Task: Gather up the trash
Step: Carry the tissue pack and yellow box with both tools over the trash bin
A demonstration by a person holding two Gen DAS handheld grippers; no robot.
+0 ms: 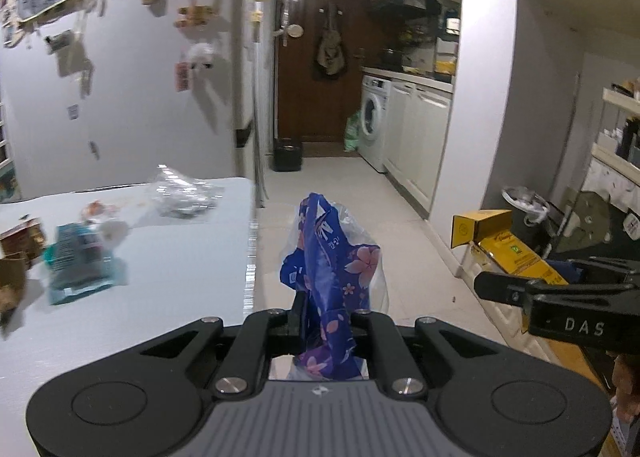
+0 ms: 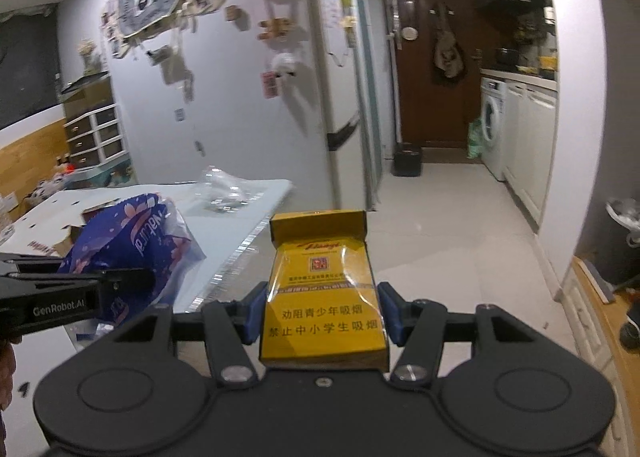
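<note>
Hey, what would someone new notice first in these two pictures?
The yellow cigarette carton, lid open, clamped in the right hand-held gripper. Next, the blue floral plastic wrapper pinched in the left hand-held gripper, beside the white table strewn with more wrappers.

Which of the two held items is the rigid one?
The yellow carton in the right gripper; the left gripper holds a limp blue wrapper.

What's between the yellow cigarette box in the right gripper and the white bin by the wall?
Nothing visible. The right gripper holds the yellow cigarette box, and only bare tile floor lies between it and the white bin at the right wall.
</note>
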